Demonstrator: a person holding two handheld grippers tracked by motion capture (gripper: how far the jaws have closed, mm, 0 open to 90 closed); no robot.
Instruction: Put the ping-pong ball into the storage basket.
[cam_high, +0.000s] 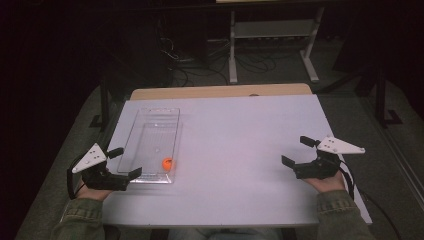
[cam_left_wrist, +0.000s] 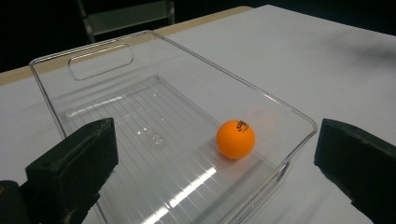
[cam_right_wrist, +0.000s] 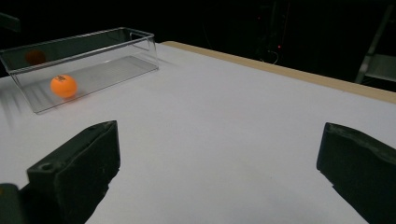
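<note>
The left gripper (cam_high: 123, 162) sits in the person's left hand (cam_high: 93, 192), its jaws spread wide with nothing between the fingertips. The right gripper (cam_high: 298, 151) is held the same way in the right hand (cam_high: 327, 184), jaws wide apart and empty. Both forearms reach forward in green sleeves (cam_high: 80, 220), and each gripper carries a grey three-cornered plate (cam_high: 90, 157) above its fingers.

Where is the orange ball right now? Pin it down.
In the high view the orange ball lies inside the clear bin, in its near right corner, on the table's left side beside the left hand-held gripper.
</note>
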